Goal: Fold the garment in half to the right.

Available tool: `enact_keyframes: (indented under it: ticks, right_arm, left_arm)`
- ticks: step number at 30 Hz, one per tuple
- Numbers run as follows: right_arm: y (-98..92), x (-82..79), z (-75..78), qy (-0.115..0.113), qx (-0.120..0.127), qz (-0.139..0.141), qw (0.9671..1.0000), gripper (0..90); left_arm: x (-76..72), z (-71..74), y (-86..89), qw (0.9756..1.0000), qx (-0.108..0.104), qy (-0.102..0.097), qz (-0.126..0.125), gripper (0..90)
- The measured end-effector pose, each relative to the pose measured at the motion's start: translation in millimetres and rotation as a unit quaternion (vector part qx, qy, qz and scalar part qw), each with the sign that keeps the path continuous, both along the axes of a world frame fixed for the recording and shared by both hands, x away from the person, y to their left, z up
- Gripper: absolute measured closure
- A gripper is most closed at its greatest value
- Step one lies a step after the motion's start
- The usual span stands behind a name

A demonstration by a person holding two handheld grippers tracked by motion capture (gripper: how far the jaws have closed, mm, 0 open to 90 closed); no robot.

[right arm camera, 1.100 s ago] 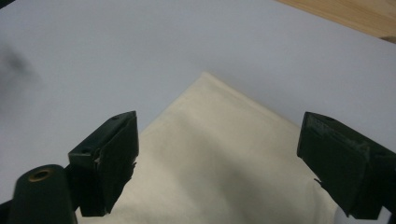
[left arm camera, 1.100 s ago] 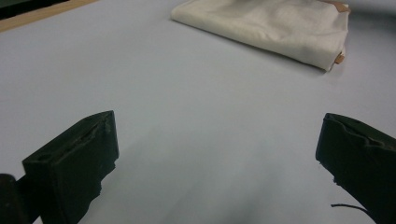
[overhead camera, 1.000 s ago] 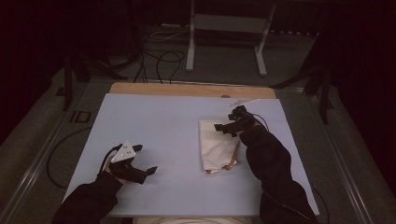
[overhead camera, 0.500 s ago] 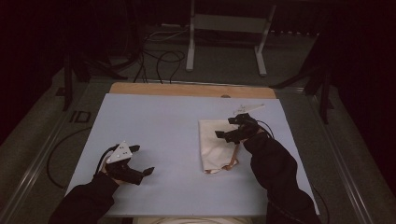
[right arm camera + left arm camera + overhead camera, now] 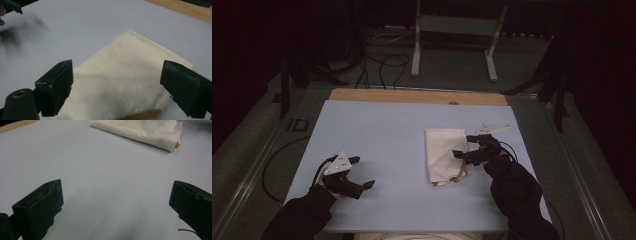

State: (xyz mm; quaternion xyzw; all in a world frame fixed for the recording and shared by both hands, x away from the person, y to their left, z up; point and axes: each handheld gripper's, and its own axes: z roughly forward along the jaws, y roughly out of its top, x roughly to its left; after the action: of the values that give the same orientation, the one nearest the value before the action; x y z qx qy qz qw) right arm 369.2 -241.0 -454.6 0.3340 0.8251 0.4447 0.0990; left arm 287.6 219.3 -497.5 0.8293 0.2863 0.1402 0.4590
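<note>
I have my right gripper (image 5: 467,146) spread wide, jaws well apart, holding nothing. It hangs over the right edge of the folded cream cloth (image 5: 443,154), and from the high view I cannot tell whether the lower jaw touches the fabric. In the right gripper view the two black jaws frame the cloth (image 5: 120,82) between them, with fabric under both.

My left gripper (image 5: 357,172) is just as wide and empty. It sits well to the left of the cloth, nearer my side, jaws pointing toward it. In the left gripper view the pale surface lies bare between the jaws and the cloth (image 5: 140,131) lies far ahead.

The cloth is a soft, matte, woven piece folded into a rough rectangle, lightly creased, with a thin strip of orange-brown trim (image 5: 458,176) peeking from its near right corner. It lies flat on the smooth pale blue table top (image 5: 382,135). Beyond the cloth, a bare wooden strip (image 5: 412,96) runs along the table's far edge.

Both forearms wear dark sleeves. The right sleeve (image 5: 517,195) angles in toward the cloth from my side; the left sleeve (image 5: 302,217) lies low, well left of the cloth.
</note>
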Motion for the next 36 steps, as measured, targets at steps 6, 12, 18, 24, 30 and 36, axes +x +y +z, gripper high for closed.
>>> enact_keyframes:
  ticks: [6, 12, 18, 24, 30, 36]
  right_arm:
    - [-14.6, -9.1, -14.2, 0.003, 0.013, -0.013, 0.9998, 11.3]
    - [-22.5, -15.6, -26.5, 0.009, 0.007, -0.018, 0.9998, 11.2]
    - [-27.6, -28.0, -38.3, 0.016, -0.002, -0.021, 0.9996, 11.3]
    - [-29.6, -42.7, -41.3, 0.016, 0.000, -0.021, 0.9997, 11.2]
    - [-33.4, -56.5, -47.2, 0.021, 0.004, -0.022, 0.9995, 11.3]
    - [-38.9, -68.6, -51.4, 0.019, 0.010, -0.027, 0.9994, 11.2]
  left_arm:
    - [-0.1, -0.9, 3.5, 1.0000, 0.000, 0.002, 0.004, 0.0]
    - [-1.0, -1.8, 4.6, 1.0000, 0.001, 0.004, 0.002, 0.0]
    - [-2.6, -3.0, 5.5, 1.0000, 0.003, 0.006, 0.000, 0.0]
    - [-4.6, -2.7, 8.3, 1.0000, 0.002, 0.006, 0.002, 0.1]
    - [-6.9, -4.4, 10.6, 0.9999, 0.006, 0.010, 0.001, 0.1]
    - [-9.9, -6.6, 15.4, 0.9999, 0.004, 0.015, 0.005, 0.1]
